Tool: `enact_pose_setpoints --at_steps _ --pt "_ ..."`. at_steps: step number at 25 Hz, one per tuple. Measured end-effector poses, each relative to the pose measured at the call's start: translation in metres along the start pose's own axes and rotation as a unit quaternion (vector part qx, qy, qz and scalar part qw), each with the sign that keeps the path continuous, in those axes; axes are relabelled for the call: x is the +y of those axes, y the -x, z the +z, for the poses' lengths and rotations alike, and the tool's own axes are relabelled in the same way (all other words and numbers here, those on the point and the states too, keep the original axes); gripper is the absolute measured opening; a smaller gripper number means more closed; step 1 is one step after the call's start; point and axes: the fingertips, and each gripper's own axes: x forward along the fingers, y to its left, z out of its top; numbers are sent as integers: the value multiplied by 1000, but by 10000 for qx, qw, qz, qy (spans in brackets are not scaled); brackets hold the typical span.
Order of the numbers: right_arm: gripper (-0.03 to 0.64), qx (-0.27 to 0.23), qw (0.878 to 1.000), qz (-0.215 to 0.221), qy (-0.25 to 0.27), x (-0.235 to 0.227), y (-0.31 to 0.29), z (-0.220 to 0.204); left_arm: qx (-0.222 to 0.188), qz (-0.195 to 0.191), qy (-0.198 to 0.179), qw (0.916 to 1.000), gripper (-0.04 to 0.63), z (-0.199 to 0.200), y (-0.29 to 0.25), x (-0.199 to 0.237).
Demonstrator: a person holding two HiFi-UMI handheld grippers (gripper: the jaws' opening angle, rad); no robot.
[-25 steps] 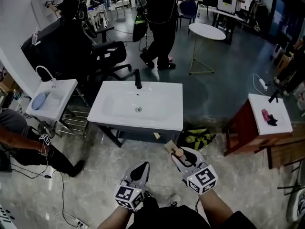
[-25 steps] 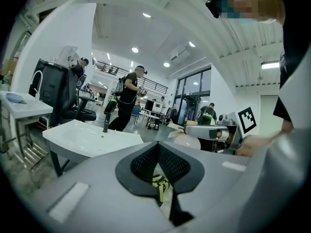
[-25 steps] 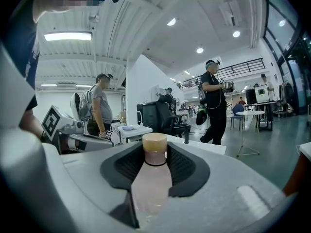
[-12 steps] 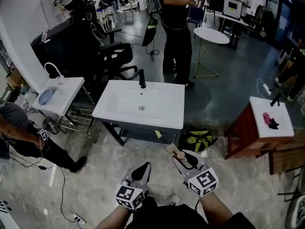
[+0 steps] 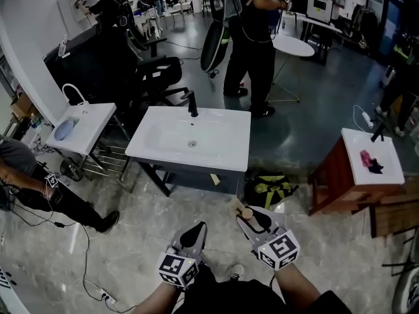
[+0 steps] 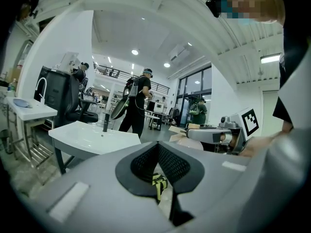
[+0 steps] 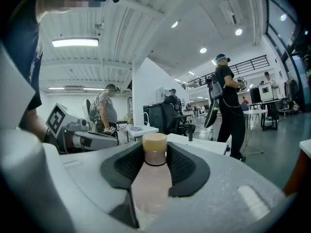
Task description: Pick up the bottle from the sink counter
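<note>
The bottle (image 7: 153, 176) is clamped between the pads of the right gripper (image 5: 249, 216), well away from the sink (image 5: 222, 165), the left gripper (image 5: 194, 231) pinched together on nothing, so the pick-up looks done, I'd say, with only carrying left.
</note>
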Motion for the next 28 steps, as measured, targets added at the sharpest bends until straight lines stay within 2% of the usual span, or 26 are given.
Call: enact_pose_setpoints --at_steps 11,28 --pt "140 29 10000 -16 23 0 24 -5 -40 -38 15 10000 3 -9 1 -25" --pt "141 13 9999 54 89 -14 20 -3 -49 27 -33 10000 3 -7 -11 -27"
